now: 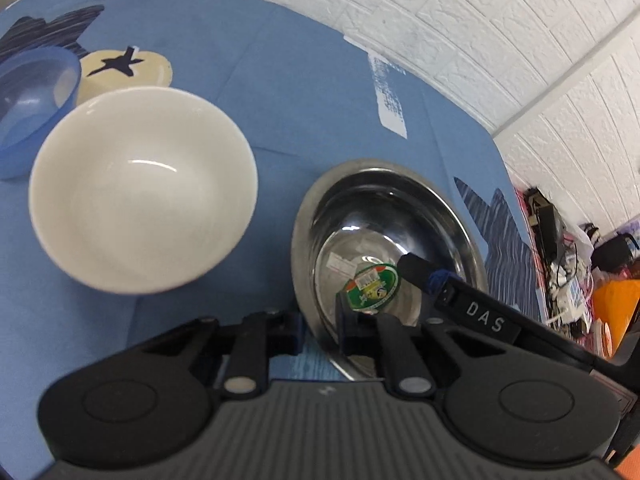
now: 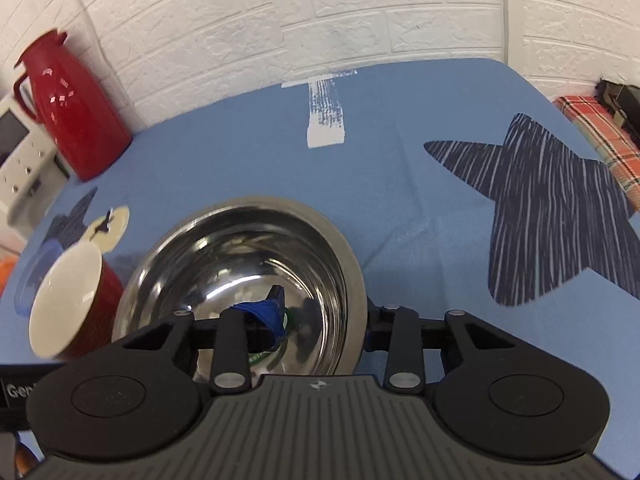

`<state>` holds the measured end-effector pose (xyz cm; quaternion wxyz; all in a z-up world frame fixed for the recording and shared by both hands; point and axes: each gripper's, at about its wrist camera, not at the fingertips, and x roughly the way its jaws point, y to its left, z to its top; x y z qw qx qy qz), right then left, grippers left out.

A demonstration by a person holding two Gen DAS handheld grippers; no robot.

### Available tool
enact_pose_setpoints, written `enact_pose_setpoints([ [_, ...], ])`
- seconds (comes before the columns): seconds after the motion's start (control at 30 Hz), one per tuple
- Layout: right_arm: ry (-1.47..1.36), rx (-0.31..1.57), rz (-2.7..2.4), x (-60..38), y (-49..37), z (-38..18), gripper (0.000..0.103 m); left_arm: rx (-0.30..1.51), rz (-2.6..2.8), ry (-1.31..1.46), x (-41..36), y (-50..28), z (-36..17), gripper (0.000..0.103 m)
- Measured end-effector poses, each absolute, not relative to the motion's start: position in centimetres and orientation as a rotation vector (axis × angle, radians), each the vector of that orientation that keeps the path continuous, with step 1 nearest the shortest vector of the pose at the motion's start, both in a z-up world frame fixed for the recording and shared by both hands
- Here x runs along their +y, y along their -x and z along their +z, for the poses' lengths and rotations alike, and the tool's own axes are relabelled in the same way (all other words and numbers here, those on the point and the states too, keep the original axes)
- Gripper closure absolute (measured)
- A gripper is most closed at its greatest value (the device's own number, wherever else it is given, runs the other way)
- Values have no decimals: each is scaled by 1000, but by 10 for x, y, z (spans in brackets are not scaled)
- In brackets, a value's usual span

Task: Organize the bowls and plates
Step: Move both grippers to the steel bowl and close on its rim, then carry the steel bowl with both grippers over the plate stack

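A steel bowl (image 1: 384,216) with a green sticker inside sits on the blue tablecloth (image 1: 280,80). My left gripper (image 1: 320,330) is shut on its near rim, one finger inside and one outside. My right gripper (image 2: 324,322) is clamped on the steel bowl (image 2: 240,264) from the other side, its blue-padded finger (image 2: 266,314) inside and the other outside the wall; that inner finger (image 1: 420,274) also shows in the left wrist view. A white bowl (image 1: 144,192) with a red outside (image 2: 64,304) stands just left. A translucent blue bowl (image 1: 32,108) lies beyond it.
A red thermos jug (image 2: 72,108) stands at the table's back left by the white brick wall (image 2: 360,12), with a white appliance (image 2: 20,152) beside it. Plaid cloth (image 2: 596,136) and cables and clutter (image 1: 568,272) lie past the right edge.
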<state>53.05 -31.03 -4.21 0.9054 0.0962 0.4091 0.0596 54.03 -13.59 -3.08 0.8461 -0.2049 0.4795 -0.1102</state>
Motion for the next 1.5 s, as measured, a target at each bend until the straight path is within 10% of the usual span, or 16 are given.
enact_pose_setpoints([
  [0.7,-193,860,275,-237,-269,-8,76,1090,-498,255,-42,-280,-5,92],
  [1.4,-197,928,282,-224,-232,-44,73,1118,-507,148,-41,-254,-34,90],
  [1.5,-220,942,273,-228,-236,-43,74,1131,-510,161,-39,-258,-35,71],
])
